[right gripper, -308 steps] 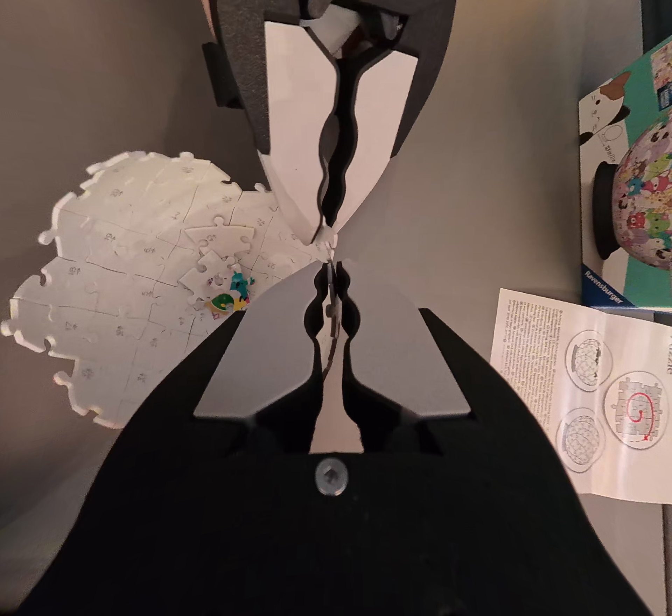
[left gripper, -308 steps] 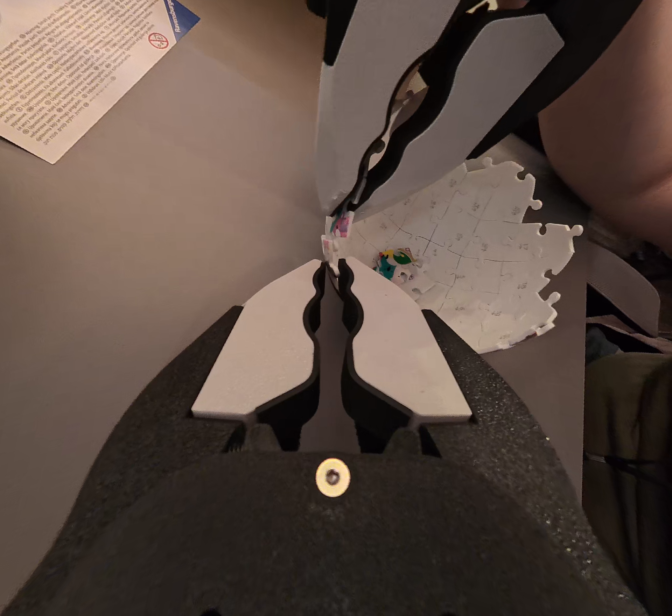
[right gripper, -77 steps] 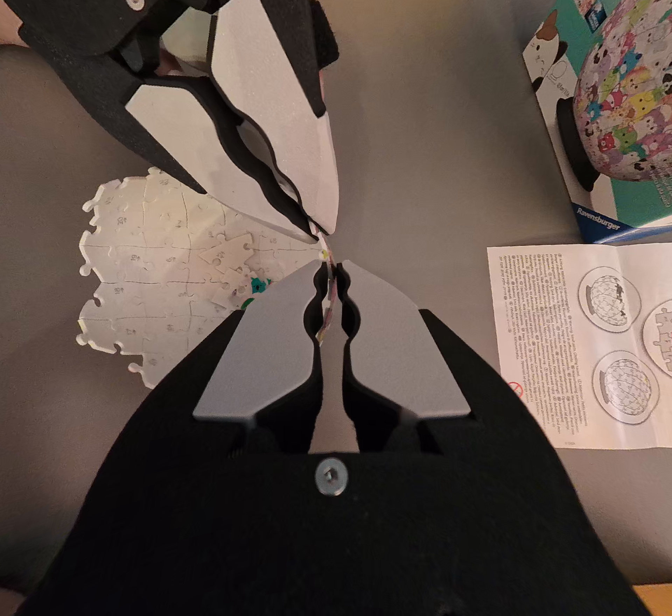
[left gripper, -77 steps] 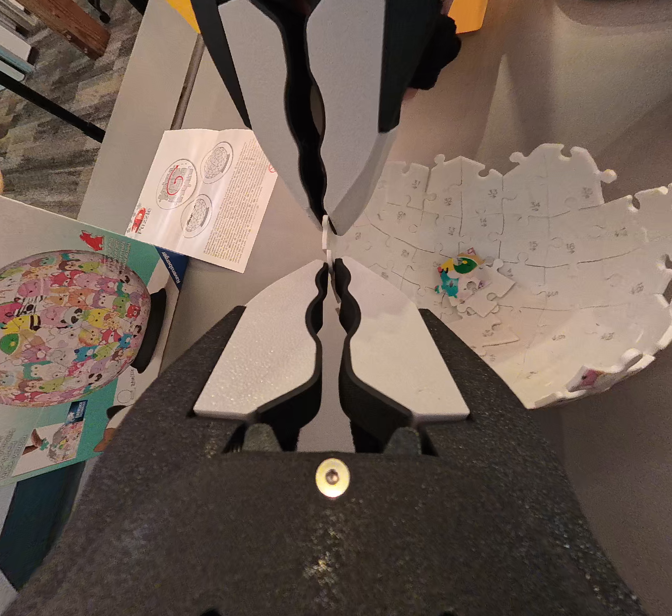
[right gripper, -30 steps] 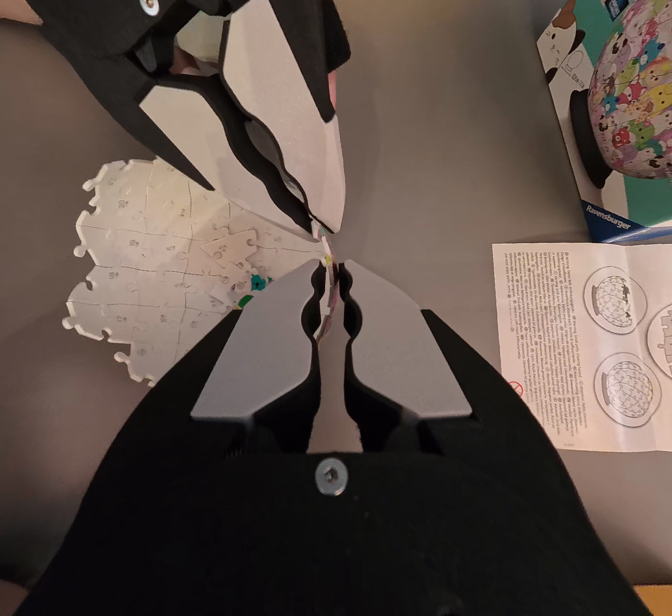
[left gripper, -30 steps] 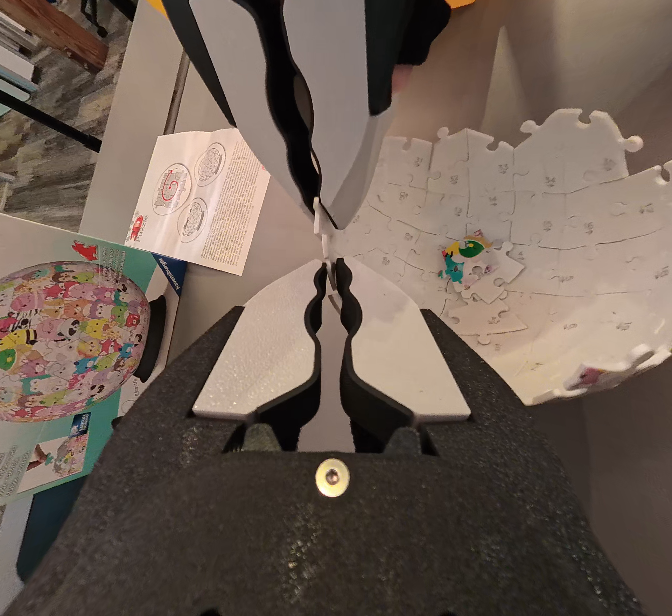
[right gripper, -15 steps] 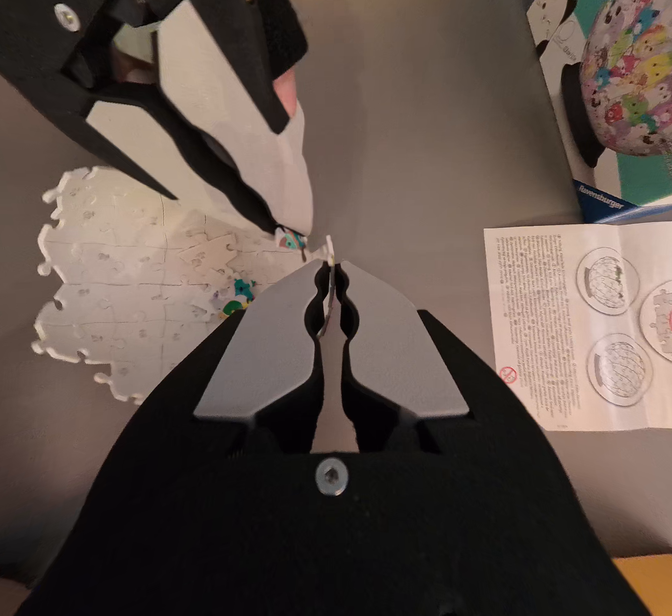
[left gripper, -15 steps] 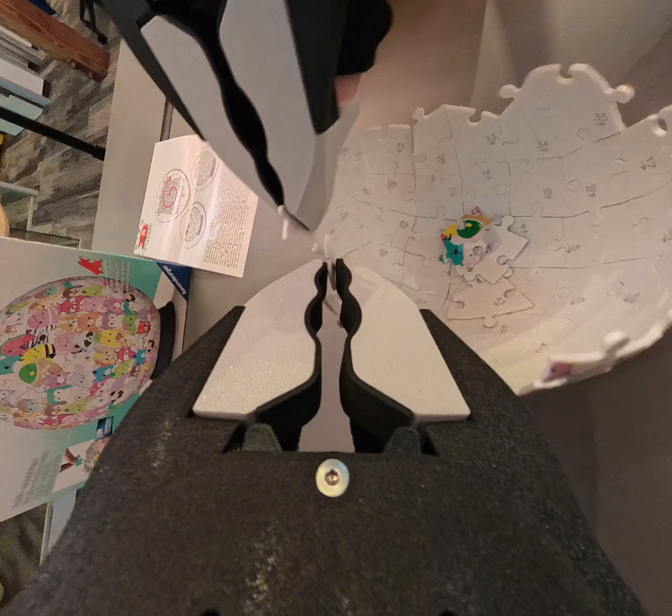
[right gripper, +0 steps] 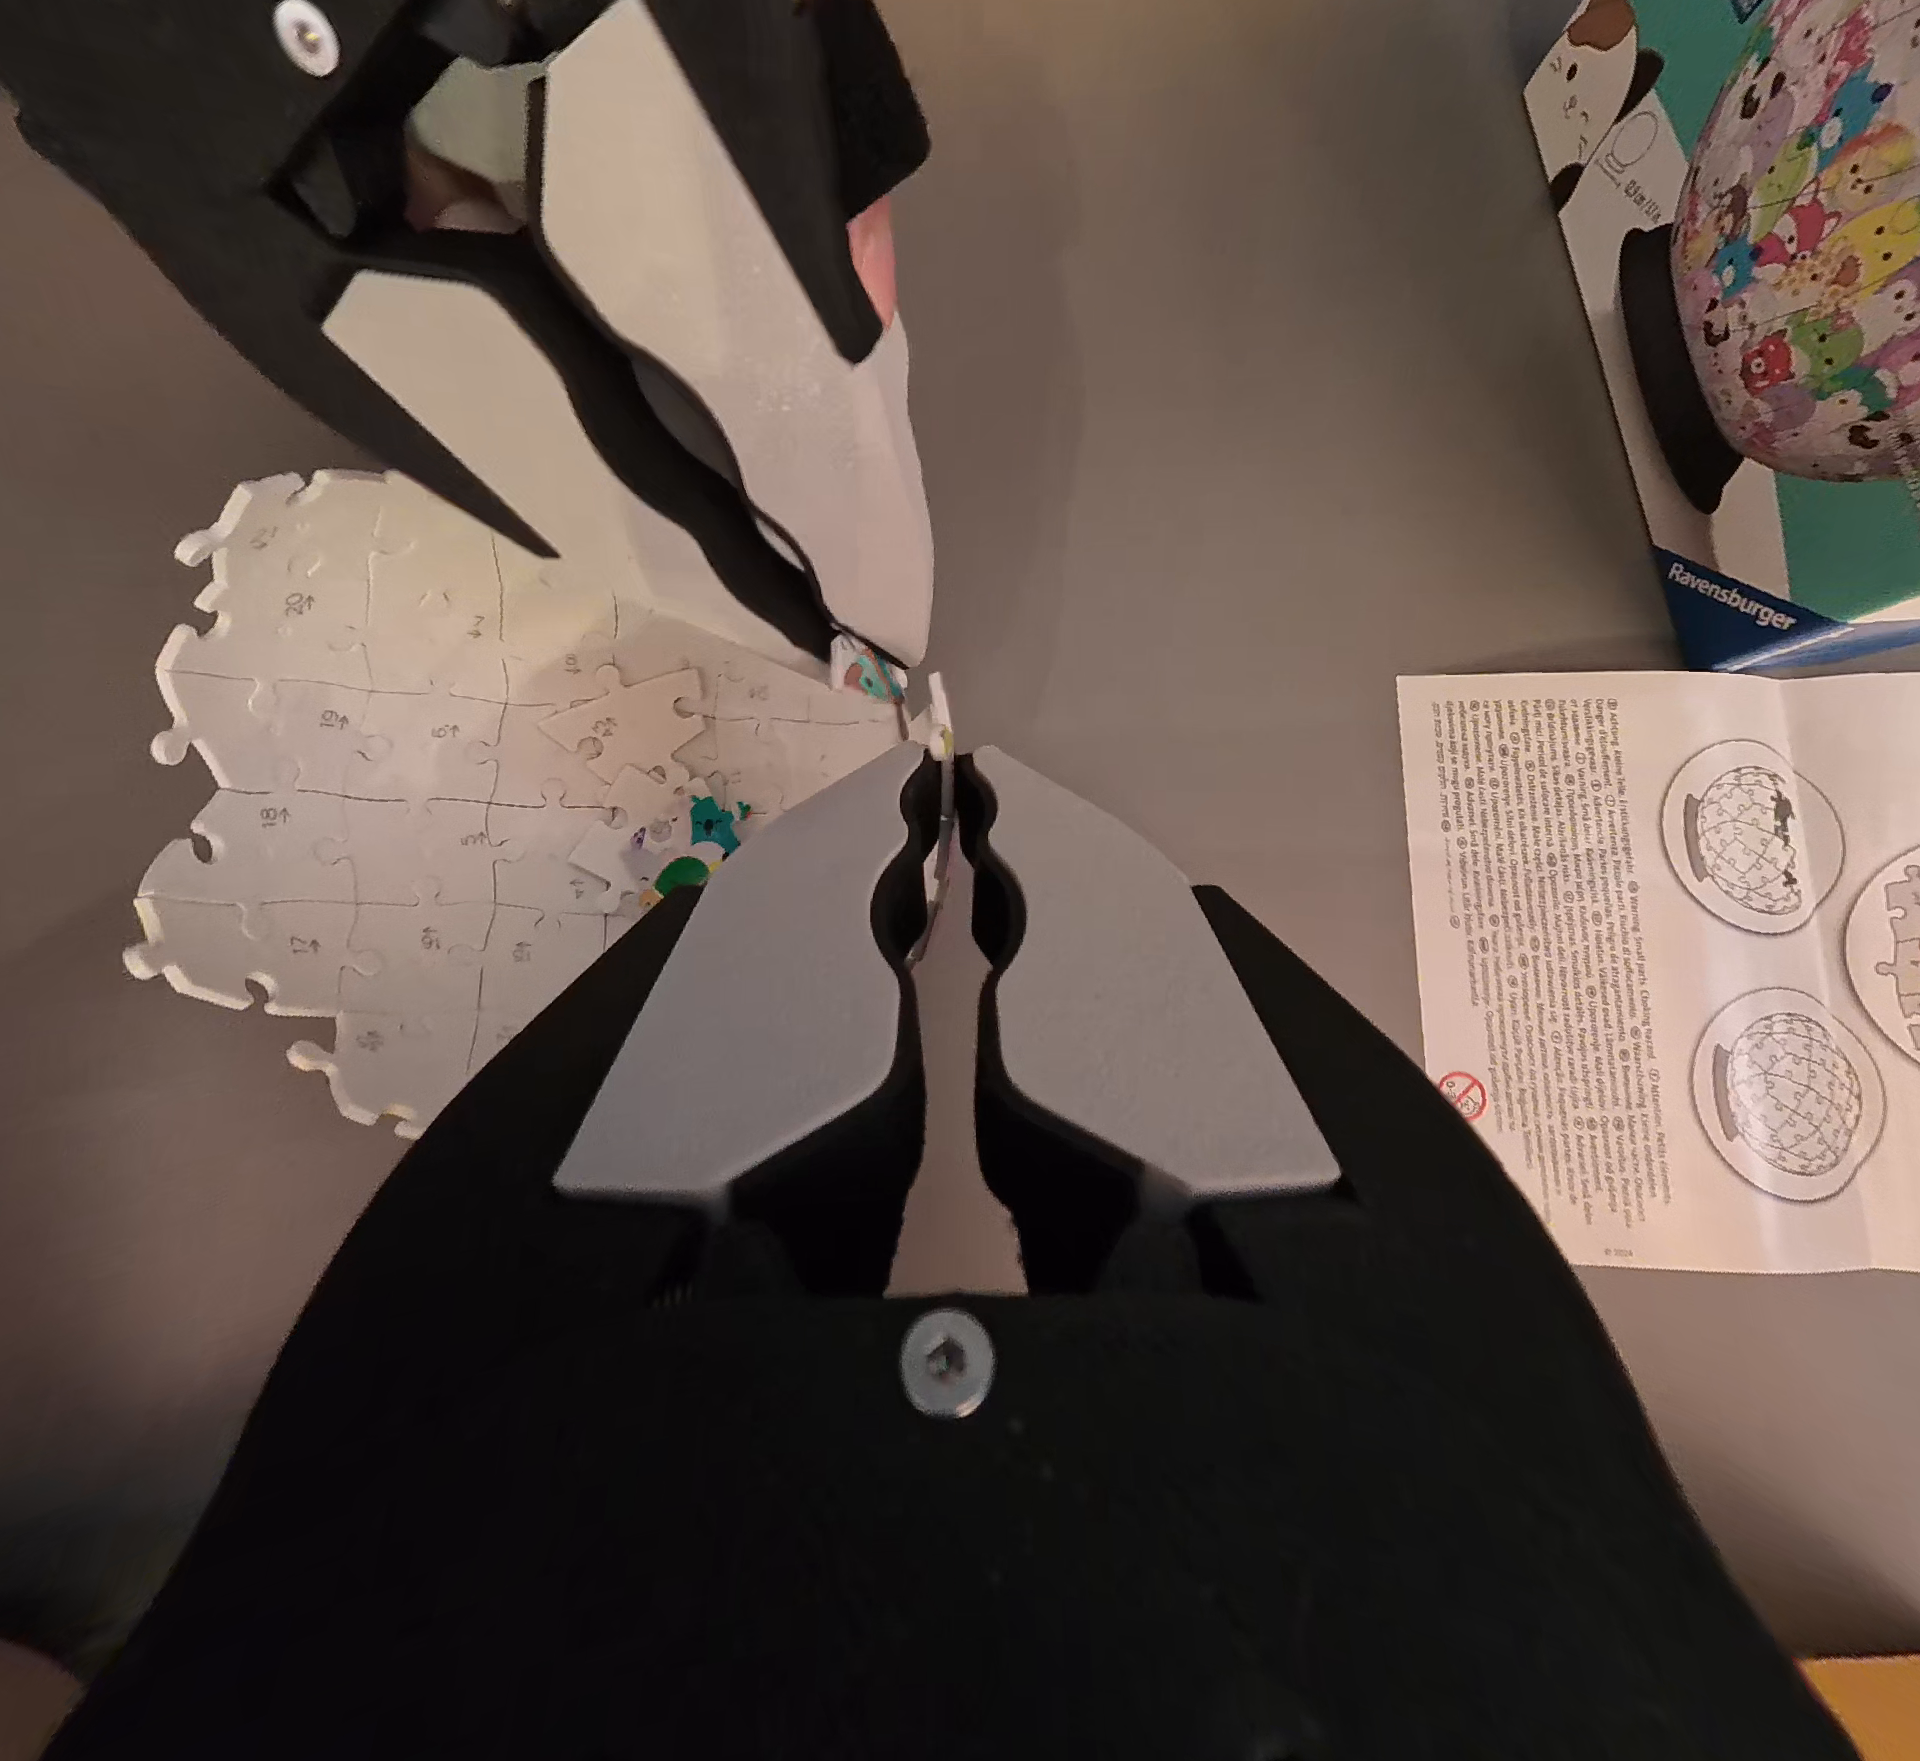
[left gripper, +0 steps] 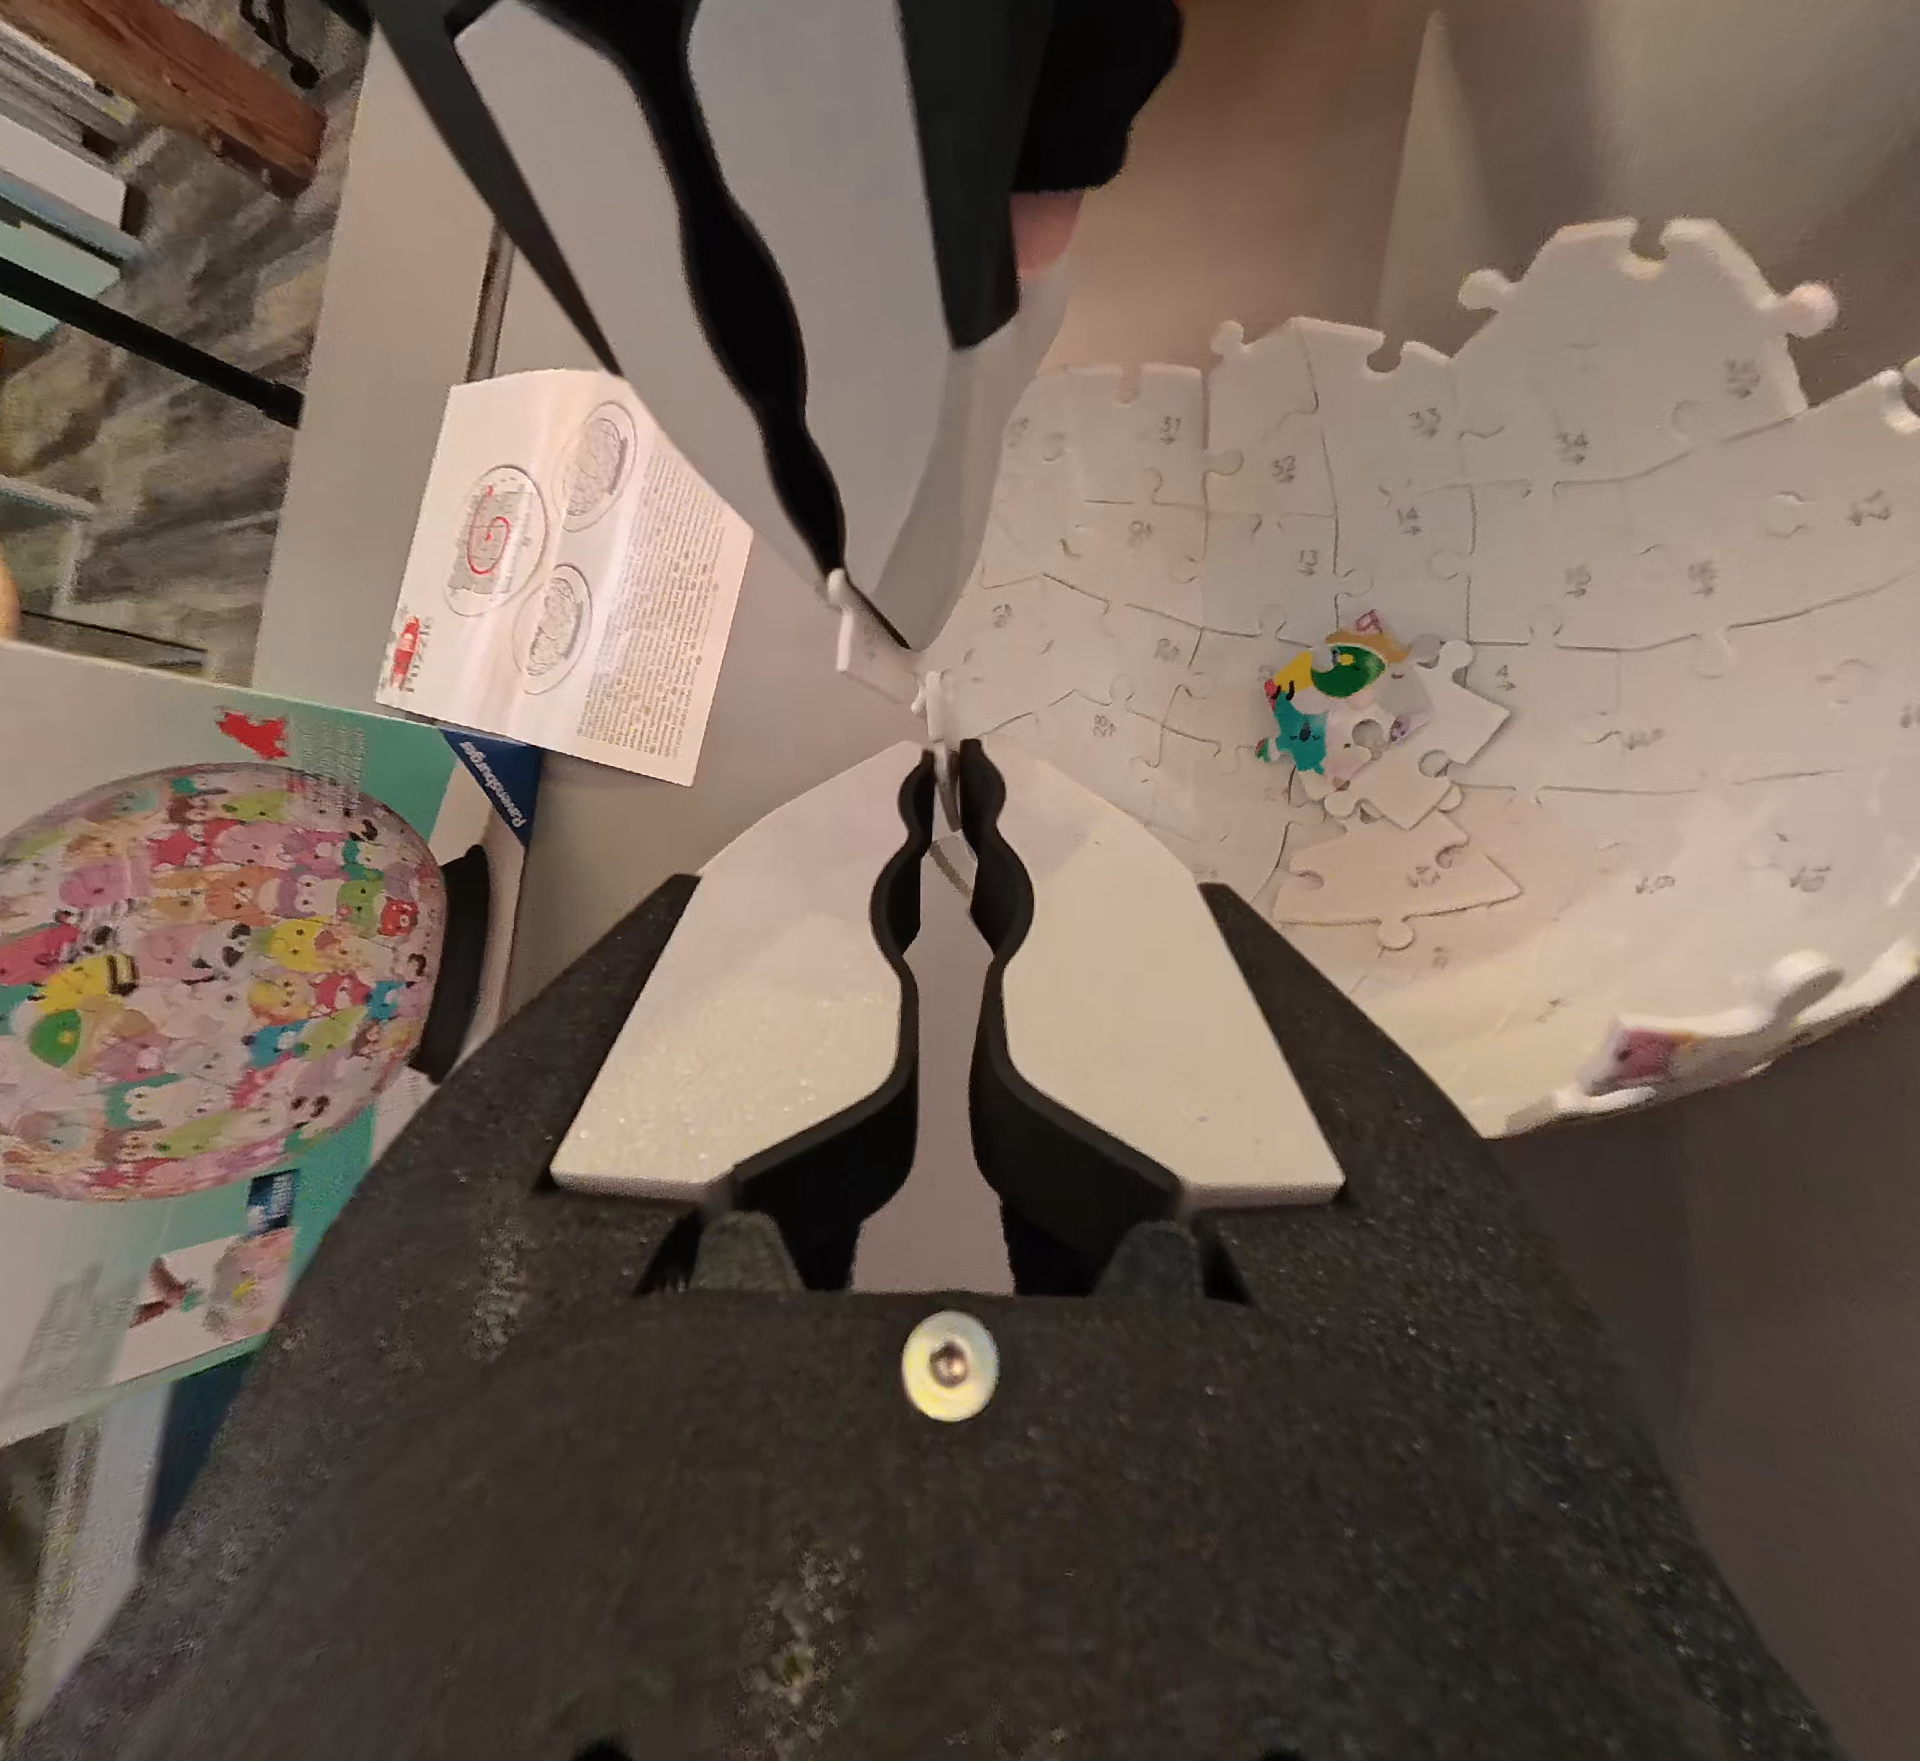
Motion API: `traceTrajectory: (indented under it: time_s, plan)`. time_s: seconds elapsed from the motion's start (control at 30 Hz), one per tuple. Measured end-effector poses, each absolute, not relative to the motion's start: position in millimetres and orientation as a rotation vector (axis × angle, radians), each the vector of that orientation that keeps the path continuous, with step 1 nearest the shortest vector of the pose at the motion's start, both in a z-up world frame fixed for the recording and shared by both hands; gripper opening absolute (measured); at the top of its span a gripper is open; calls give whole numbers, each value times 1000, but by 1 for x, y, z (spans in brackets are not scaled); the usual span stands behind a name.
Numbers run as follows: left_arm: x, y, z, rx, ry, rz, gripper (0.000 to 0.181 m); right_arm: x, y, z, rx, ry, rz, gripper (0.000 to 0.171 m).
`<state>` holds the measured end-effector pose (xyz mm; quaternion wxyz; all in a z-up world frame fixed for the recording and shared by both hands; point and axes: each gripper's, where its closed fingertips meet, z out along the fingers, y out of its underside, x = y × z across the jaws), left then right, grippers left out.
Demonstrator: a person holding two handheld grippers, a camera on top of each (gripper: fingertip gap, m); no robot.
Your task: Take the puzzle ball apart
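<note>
Ball shell [left gripper: 1621,589]: a shallow white bowl of joined pieces, printed side down, lying on the grey bench [right gripper: 1195,309]; well under half a ball by its look.
Loose pieces [left gripper: 1382,755]: a few lie inside the bowl, one of them colour side up.
Left claw [left gripper: 943,755]: jaws nearly closed, pinching a thin white piece [left gripper: 940,709] edge-on at the tips.
Right claw [right gripper: 940,761]: jaws nearly closed on a thin curved piece [right gripper: 940,838] seen edge-on between them.
Gap between pieces: the two pinched pieces look just apart, so this pair appears separated.
Progress: I judge it past halfway; the bowl's many joined pieces are left to split.
Off to the side: leaflet [right gripper: 1662,963] and puzzle box [right gripper: 1787,236], untouched.
Hard to make out: how many pieces each claw holds; the tips crowd together and show motion blur.
Cut off: the bowl's far rim in the left wrist view; the right claw's body hides part of it in the right wrist view.
</note>
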<state>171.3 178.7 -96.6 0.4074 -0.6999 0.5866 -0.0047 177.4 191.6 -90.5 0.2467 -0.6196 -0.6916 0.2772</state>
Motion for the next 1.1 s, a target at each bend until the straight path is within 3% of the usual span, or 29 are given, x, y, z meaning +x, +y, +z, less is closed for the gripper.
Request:
traceTrajectory:
  time_s: [0.17, 0.53, 0.73, 1.0, 1.1]
  plan:
    - [171, 179, -93, -1834, 1397, -170, 3, 178, 194, -88, -1701, -1851, 794, 3]
    - [171, 179, -90, -1766, 1415, -178, 3, 176, 196, -85, -1778, -1777, 894, 3]
    - [170, 179, -91, -1803, 1404, -202, 3, 175, 191, -86, -1595, -1872, 793, 4]
    - [169, 177, -92, -1780, 1444, -165, 4, 171, 195, -87, -1761, -1777, 915, 4]
    - [170, 176, -84, -1784, 1399, -213, 21, 171, 194, -87, -1740, -1789, 904, 4]
